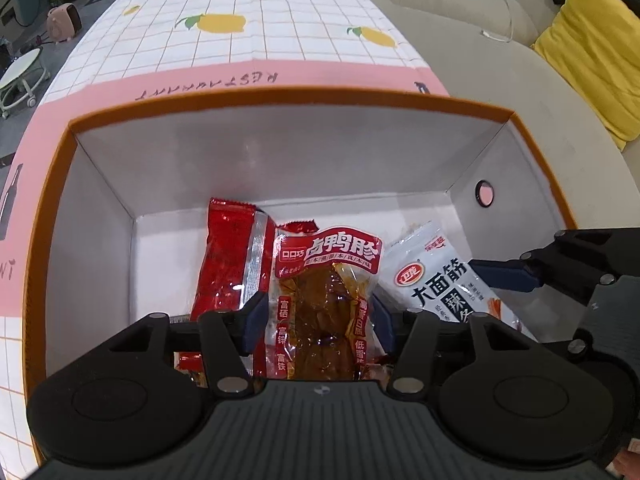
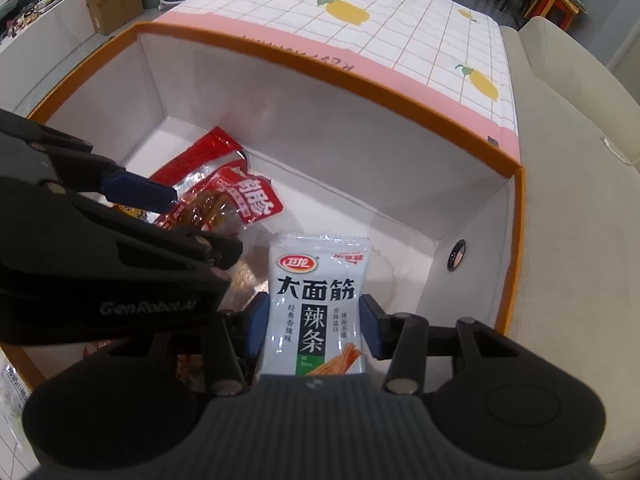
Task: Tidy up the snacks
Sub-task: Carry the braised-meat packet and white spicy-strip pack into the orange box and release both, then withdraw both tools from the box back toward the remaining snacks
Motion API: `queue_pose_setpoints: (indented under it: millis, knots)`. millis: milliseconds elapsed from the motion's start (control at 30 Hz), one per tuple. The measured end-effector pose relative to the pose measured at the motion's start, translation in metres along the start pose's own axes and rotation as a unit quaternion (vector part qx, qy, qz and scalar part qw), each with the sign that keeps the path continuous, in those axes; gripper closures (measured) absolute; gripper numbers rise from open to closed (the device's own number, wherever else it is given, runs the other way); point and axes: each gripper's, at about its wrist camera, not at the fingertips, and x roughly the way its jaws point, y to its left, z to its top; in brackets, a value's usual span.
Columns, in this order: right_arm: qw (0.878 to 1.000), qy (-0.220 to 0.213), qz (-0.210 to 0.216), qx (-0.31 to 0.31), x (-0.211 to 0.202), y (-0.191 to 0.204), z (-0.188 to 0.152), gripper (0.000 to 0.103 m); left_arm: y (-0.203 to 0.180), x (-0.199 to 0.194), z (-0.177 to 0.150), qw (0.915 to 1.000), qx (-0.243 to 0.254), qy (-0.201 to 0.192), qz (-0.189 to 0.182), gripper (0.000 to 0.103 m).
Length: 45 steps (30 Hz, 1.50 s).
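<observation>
My left claw (image 1: 318, 316) grips the duck pack (image 1: 320, 304) and my right claw (image 2: 312, 322) clamps the white pack (image 2: 314, 304), both inside the box (image 1: 256, 160), red pack (image 1: 230, 256) just left of my left claw.

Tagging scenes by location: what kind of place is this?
Probably a home-style living room or lounge: a beige sofa with a yellow cushion beside a table under a lemon-print tablecloth, and a small round side table.

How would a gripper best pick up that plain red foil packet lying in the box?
Grip the red foil packet across its narrow width at mid-body, coming straight down from above: it lies flat and long, left of the clear duck-gizzard packet, and the orange-rimmed box walls block sideways approaches.
</observation>
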Motion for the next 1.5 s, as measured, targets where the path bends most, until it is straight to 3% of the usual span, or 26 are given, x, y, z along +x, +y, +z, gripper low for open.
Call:
queue_pose_setpoints:
  millis: [367,467,533,1000,1133,1300,1500]
  knots:
    - [1.0,-0.007,-0.008,-0.001,-0.016,0.003,-0.004,0.046,0.0,-0.016,-0.005,0.9999,0.001,-0.002,0.015,0.025]
    - [1.0,-0.014,-0.016,-0.002,-0.025,0.004,-0.006,0.037,-0.001,-0.025,-0.006,0.9998,0.005,-0.012,0.012,0.022]
    - [1.0,-0.018,-0.02,-0.005,-0.032,0.005,-0.008,0.037,-0.003,-0.033,-0.008,0.9997,0.01,-0.019,0.01,0.018]
    - [0.998,-0.052,-0.025,0.018,-0.094,0.011,-0.03,0.037,-0.021,-0.11,-0.032,0.9961,0.036,-0.076,0.026,0.018]
    - [0.997,-0.073,-0.021,0.026,-0.117,0.016,-0.042,0.037,-0.033,-0.139,-0.049,0.9904,0.059,-0.115,0.049,0.018]
    - [0.994,-0.106,-0.022,0.027,-0.148,0.031,-0.062,0.037,-0.043,-0.173,-0.074,0.9826,0.073,-0.163,0.051,0.018]
    - [0.985,-0.169,-0.022,0.041,-0.183,0.05,-0.105,0.037,-0.043,-0.199,-0.116,0.9733,0.074,-0.206,0.069,0.018]
